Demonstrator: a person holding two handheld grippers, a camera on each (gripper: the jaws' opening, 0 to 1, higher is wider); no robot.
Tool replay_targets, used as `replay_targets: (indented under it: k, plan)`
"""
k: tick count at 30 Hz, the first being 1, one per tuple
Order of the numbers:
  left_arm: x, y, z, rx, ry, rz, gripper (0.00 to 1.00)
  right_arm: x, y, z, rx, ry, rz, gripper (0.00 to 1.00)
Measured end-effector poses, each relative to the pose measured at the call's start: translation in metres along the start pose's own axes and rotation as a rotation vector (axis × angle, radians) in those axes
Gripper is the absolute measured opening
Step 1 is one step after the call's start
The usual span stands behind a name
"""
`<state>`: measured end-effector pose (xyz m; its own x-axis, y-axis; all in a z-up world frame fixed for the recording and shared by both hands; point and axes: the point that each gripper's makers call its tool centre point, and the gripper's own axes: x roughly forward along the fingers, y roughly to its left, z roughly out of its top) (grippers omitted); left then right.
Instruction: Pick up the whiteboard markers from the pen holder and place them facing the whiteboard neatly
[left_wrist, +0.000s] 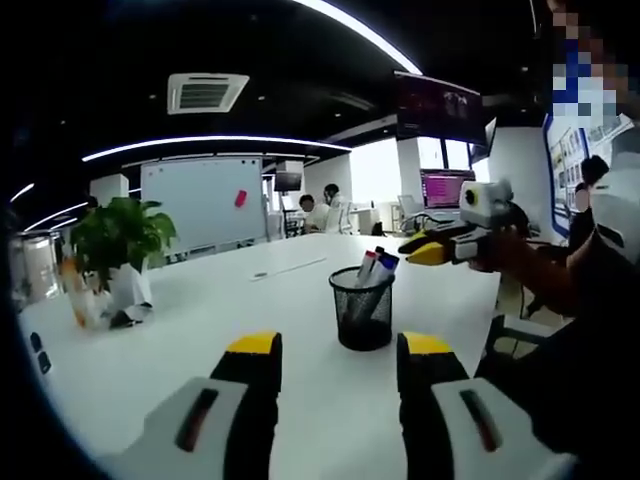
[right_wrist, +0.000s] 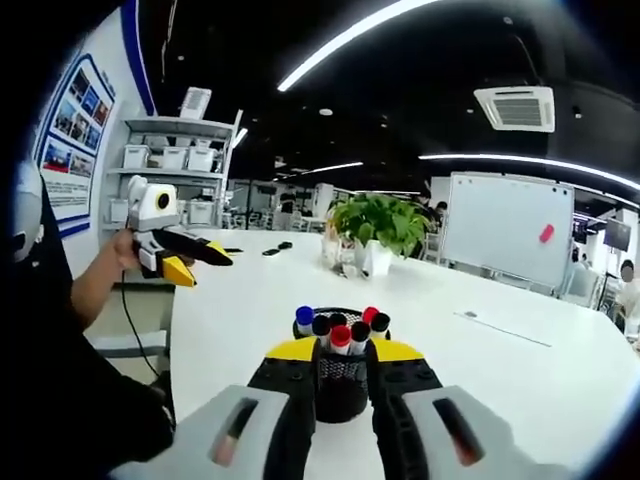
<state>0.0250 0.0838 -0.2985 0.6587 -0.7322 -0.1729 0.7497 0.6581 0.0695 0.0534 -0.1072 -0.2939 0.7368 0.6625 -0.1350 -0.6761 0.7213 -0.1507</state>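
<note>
- Left gripper view: left gripper (left_wrist: 338, 352) w/ jaws apart, yellow tips, hovering above white table (left_wrist: 200, 330). Black mesh pen holder (left_wrist: 362, 308) stands just ahead, round, markers (left_wrist: 377, 265) sticking up from it. Right gripper (left_wrist: 432, 250) near holder's far side, held in a hand, can't tell if open. Potted plant (left_wrist: 120, 240) at left, whiteboard (left_wrist: 205, 203) beyond the table's far end.
- Right gripper view: right gripper (right_wrist: 343, 355) jaws apart, flanking pen holder (right_wrist: 341, 385); markers (right_wrist: 340, 328) w/ red, blue, black caps between tips. Left gripper (right_wrist: 195, 262) off left. Plant (right_wrist: 380, 225), whiteboard (right_wrist: 510, 228) behind; shelf (right_wrist: 175, 170) w/ bins at wall.
</note>
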Motion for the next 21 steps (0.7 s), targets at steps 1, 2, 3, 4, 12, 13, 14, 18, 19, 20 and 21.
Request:
replay_targets:
  k: [1, 2, 3, 4, 12, 13, 14, 18, 19, 20, 21]
  plan:
    - [0.0, 0.0, 0.0, 0.0, 0.0, 0.0, 0.47, 0.0, 0.0, 0.0, 0.0, -0.001, 0.0, 0.19]
    - [0.0, -0.001, 0.0, -0.001, -0.001, -0.004, 0.47, 0.004, -0.001, 0.0, 0.01, -0.004, 0.001, 0.19]
    - [0.0, -0.001, 0.0, -0.001, 0.0, -0.005, 0.47, 0.006, -0.001, 0.0, 0.018, -0.005, 0.001, 0.19]
    - [0.001, -0.002, -0.001, -0.001, 0.001, -0.007, 0.47, 0.009, -0.001, 0.0, 0.023, -0.005, 0.002, 0.19]
    - [0.002, -0.003, -0.002, -0.007, 0.001, -0.015, 0.47, 0.014, 0.004, -0.001, 0.009, 0.002, 0.009, 0.18]
    - [0.002, -0.003, -0.002, -0.007, 0.001, -0.014, 0.47, 0.014, 0.005, -0.001, 0.009, 0.006, 0.01, 0.18]
    - [0.002, -0.003, -0.002, -0.008, 0.002, -0.015, 0.47, 0.015, 0.005, -0.002, 0.009, 0.007, 0.01, 0.18]
    - [0.003, -0.004, -0.004, -0.007, 0.007, -0.019, 0.47, 0.017, 0.006, -0.002, 0.007, 0.008, 0.015, 0.18]
    - [0.003, -0.005, -0.004, -0.006, 0.007, -0.019, 0.47, 0.017, 0.006, -0.002, 0.007, 0.01, 0.016, 0.18]
    - [0.003, -0.005, -0.003, -0.006, 0.006, -0.019, 0.47, 0.018, 0.006, -0.003, 0.006, 0.013, 0.016, 0.18]
    - [0.003, -0.004, -0.003, -0.006, 0.004, -0.018, 0.47, 0.018, 0.006, -0.003, 0.002, 0.015, 0.016, 0.18]
